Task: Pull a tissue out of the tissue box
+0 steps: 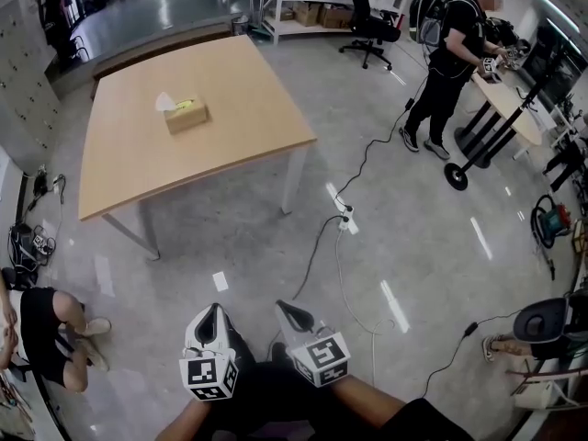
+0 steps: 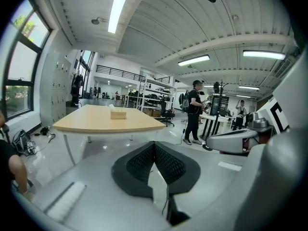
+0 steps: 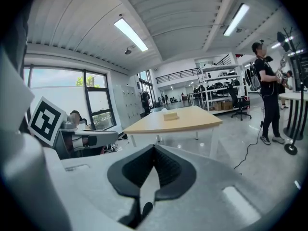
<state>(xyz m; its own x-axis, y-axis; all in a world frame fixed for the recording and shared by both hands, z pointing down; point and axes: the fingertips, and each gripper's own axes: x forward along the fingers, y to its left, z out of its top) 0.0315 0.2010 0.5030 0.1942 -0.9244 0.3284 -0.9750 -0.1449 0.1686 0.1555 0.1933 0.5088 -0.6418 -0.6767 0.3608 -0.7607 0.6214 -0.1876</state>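
**Grippers far from the box**

A tan cardboard tissue box point(image 1: 186, 115) sits on the light wooden worktop point(image 1: 248, 99), with a white tissue point(image 1: 164, 102) poking up. The left hand-held gripper point(image 1: 213, 311) and right hand-held gripper point(image 1: 292, 306) are well away from the worktop, jaws closed, empty.

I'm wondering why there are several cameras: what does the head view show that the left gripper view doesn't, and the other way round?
Only the head view: the white power strip on the floor and the holder's forearms. Only the left gripper view: the ceiling lights, the window, and the left tongs, tips shut together, empty. Both: the wooden table, the tissue box on it, and the standing person in black.
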